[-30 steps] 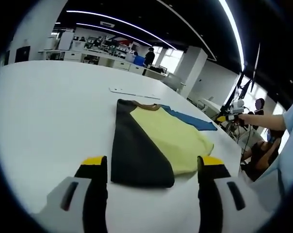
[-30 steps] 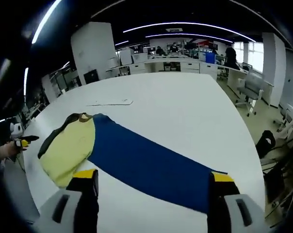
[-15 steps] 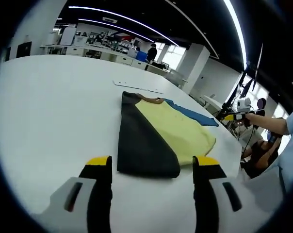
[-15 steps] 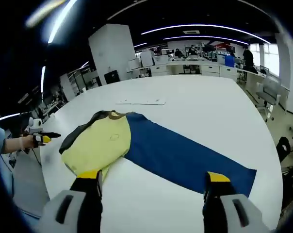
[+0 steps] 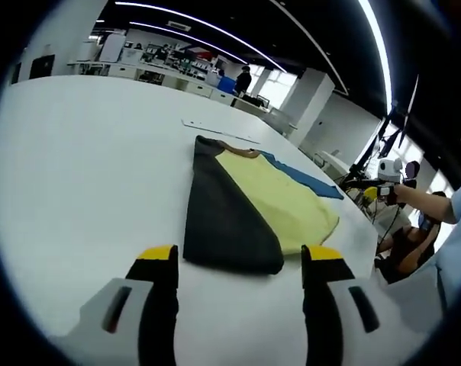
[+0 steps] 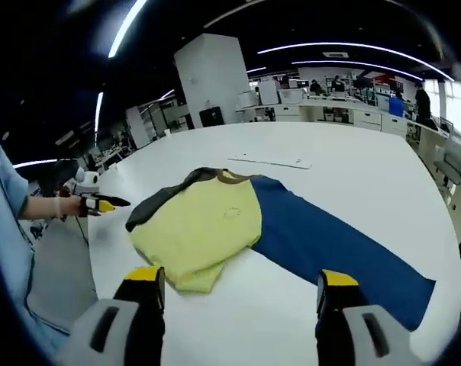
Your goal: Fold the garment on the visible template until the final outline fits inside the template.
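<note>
Above garment (image 5: pixel 246 213), both tools (image 5: pixel 238 263) (image 6: pixel 234 286) seemingly open.

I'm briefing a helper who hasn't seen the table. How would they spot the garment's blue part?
Start at the big white table and find the garment lying flat on it. The blue part is the long panel stretching away from the yellow middle, on the side opposite the black part.

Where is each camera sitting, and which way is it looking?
Left gripper view: rides on the left gripper, facing the garment's black sleeve on the white table; its two fingers rise below, and the person's hand shows far right.
Right gripper view: rides on the right gripper, facing the yellow panel and blue sleeve; the person's forearm shows left.
Shared: the same garment, seen from opposite ends.
</note>
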Available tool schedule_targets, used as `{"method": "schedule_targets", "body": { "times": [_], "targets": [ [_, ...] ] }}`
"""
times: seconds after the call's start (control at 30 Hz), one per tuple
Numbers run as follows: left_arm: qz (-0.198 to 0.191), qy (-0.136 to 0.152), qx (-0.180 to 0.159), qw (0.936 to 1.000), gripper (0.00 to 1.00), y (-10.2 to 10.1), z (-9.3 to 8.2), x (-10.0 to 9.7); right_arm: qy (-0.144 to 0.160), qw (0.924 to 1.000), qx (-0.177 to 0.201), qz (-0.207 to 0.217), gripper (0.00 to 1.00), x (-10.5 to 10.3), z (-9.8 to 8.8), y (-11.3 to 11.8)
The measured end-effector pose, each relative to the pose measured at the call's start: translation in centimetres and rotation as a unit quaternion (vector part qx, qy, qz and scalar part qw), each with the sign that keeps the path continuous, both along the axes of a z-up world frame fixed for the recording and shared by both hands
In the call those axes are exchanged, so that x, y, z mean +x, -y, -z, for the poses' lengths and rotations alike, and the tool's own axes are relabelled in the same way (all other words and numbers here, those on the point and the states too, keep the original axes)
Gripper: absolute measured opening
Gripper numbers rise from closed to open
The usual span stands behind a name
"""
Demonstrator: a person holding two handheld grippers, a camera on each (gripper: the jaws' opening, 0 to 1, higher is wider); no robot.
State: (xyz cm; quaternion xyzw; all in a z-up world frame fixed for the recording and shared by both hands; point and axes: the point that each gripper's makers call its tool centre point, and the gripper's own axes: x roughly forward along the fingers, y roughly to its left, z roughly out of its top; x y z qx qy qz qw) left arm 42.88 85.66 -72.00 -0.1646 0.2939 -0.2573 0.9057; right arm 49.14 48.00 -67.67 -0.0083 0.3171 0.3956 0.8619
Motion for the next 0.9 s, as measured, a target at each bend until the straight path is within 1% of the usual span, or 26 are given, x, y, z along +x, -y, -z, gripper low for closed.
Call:
{"method": "schedule_targets", "body": {
  "times": [0.03, 0.1, 0.13, 0.2, 0.27, 0.33, 0.37, 0.43, 0.53, 0.6, 0.7, 0.73, 0.8, 0.83, 0.87, 0.9],
  "targets": [
    [0.0, -0.003, -0.002, 1.0, 0.62, 0.0, 0.1, -0.1, 0.001, 1.0, 0.004, -0.001, 0.82, -0.1, 0.0, -0.2],
    [-0.002, -0.015, -0.004, 0.9999, 0.62, 0.1, 0.4, -0.4, 0.001, 1.0, 0.001, -0.006, 0.82, -0.4, 0.2, -0.5],
    [-0.002, -0.02, -0.006, 0.9998, 0.62, 0.2, 0.6, -0.5, -0.001, 0.9999, -0.007, -0.014, 0.81, -0.7, 0.5, -0.7],
    [-0.004, -0.027, -0.002, 0.9996, 0.61, 0.1, 1.0, -0.6, -0.001, 0.9998, -0.006, -0.018, 0.81, -1.0, 0.6, -1.0],
    [-0.017, -0.034, -0.011, 0.9992, 0.62, 0.1, 1.1, -0.7, -0.003, 0.9998, -0.003, -0.018, 0.8, -1.2, 0.6, -1.2],
    [-0.022, -0.036, -0.019, 0.9989, 0.61, 0.1, 1.1, -0.7, 0.003, 0.9995, -0.015, -0.027, 0.79, -1.4, 0.8, -1.2],
    [-0.024, -0.035, -0.018, 0.9989, 0.6, 0.1, 1.1, -0.7, 0.002, 0.9994, -0.018, -0.028, 0.79, -1.5, 0.9, -1.3],
    [-0.032, -0.034, -0.02, 0.9987, 0.59, 0.1, 1.2, -0.6, 0.002, 0.9994, -0.016, -0.032, 0.8, -1.7, 0.8, -1.4],
    [-0.04, -0.041, -0.04, 0.9976, 0.57, 0.4, 1.2, -0.7, 0.008, 0.9993, -0.018, -0.033, 0.79, -1.6, 0.6, -1.5],
    [-0.041, -0.05, -0.041, 0.9971, 0.57, 0.5, 1.5, -0.8, 0.007, 0.9992, -0.02, -0.034, 0.79, -1.6, 0.6, -1.6],
    [-0.045, -0.062, -0.041, 0.9962, 0.55, 0.5, 1.8, -0.8, 0.013, 0.9981, -0.044, -0.041, 0.76, -1.8, 1.1, -1.4],
    [-0.055, -0.08, -0.052, 0.994, 0.52, 0.5, 2.0, -1.0, 0.015, 0.998, -0.046, -0.04, 0.75, -1.8, 1.2, -1.5],
    [-0.062, -0.079, -0.068, 0.9926, 0.5, 0.7, 1.8, -0.8, 0.016, 0.9979, -0.045, -0.044, 0.75, -2.0, 1.1, -1.6],
    [-0.068, -0.084, -0.076, 0.9912, 0.48, 0.7, 1.8, -0.7, 0.015, 0.9983, -0.037, -0.042, 0.75, -2.0, 1.0, -1.8],
    [-0.072, -0.085, -0.083, 0.9903, 0.48, 0.8, 1.8, -0.6, 0.012, 0.9985, -0.034, -0.042, 0.75, -2.0, 1.0, -1.9],
    [-0.079, -0.093, -0.091, 0.9884, 0.47, 0.9, 1.9, -0.6, 0.012, 0.9984, -0.035, -0.043, 0.75, -2.1, 1.0, -1.9]
  ]
}}
